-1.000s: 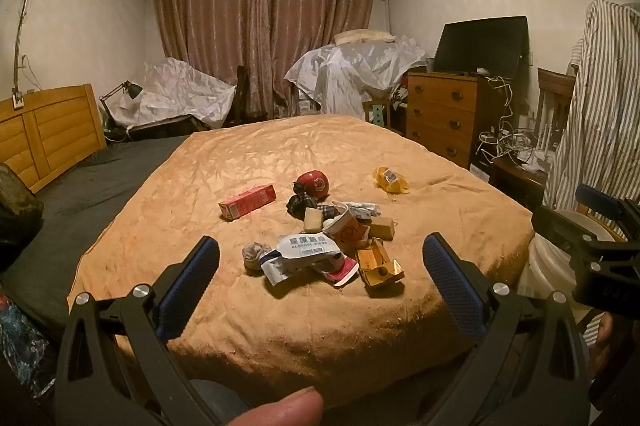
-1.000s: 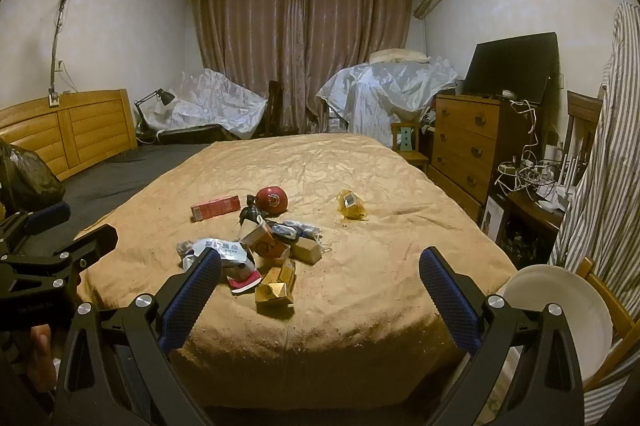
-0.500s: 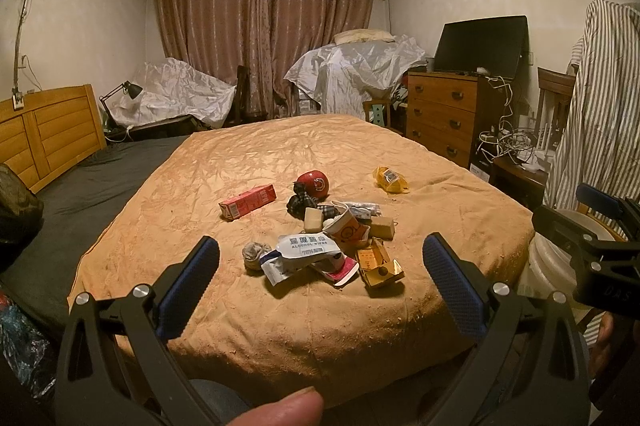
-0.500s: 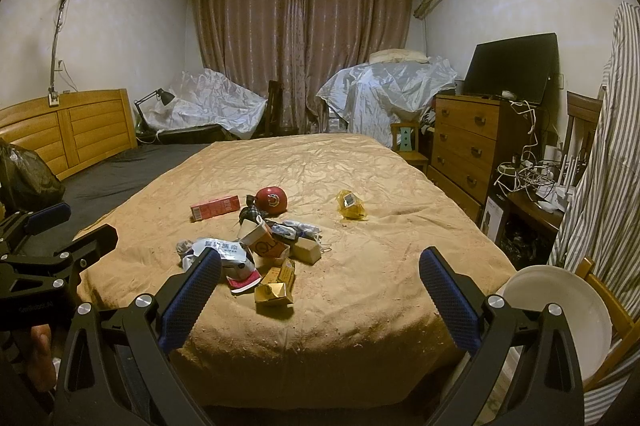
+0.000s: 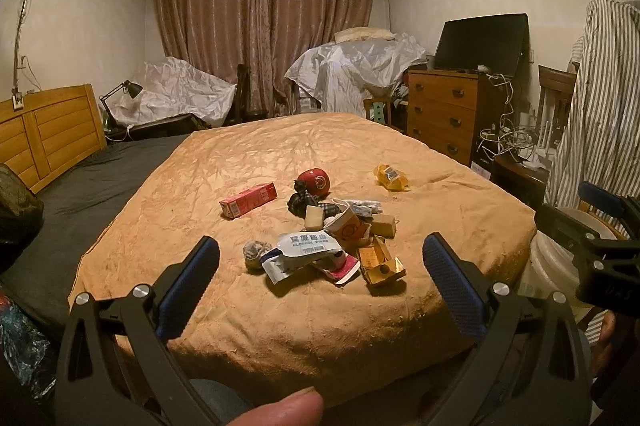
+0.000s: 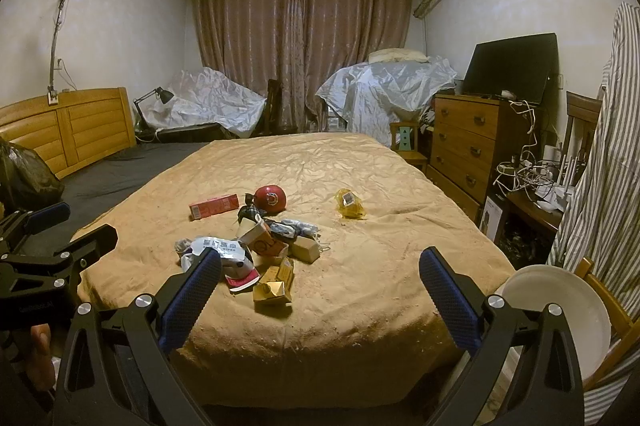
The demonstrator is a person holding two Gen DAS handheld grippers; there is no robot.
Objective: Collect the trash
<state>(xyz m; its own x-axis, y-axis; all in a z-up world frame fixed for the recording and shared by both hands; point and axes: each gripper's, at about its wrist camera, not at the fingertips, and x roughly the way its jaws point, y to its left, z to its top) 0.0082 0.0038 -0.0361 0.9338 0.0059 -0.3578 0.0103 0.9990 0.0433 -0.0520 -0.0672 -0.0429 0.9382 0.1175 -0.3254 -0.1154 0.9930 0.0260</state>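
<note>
A pile of trash lies on the tan bedspread (image 5: 320, 314): a white wipes packet (image 5: 306, 244), a gold carton (image 5: 380, 264), a paper cup (image 5: 347, 226), a red box (image 5: 248, 200), a red round object (image 5: 315, 181) and a yellow wrapper (image 5: 391, 177). My left gripper (image 5: 320, 278) is open and empty, short of the pile at the bed's foot. My right gripper (image 6: 320, 286) is open and empty, also short of the pile; the gold carton (image 6: 274, 286) and wipes packet (image 6: 220, 246) lie just beyond it. Each gripper shows at the other view's edge.
A white bucket (image 6: 560, 310) stands at the bed's right corner beside a wooden chair. A dresser (image 6: 468, 146) with a TV and tangled cables lines the right wall. A striped shirt (image 6: 608, 166) hangs at far right. A dark bag (image 6: 24, 174) sits at left.
</note>
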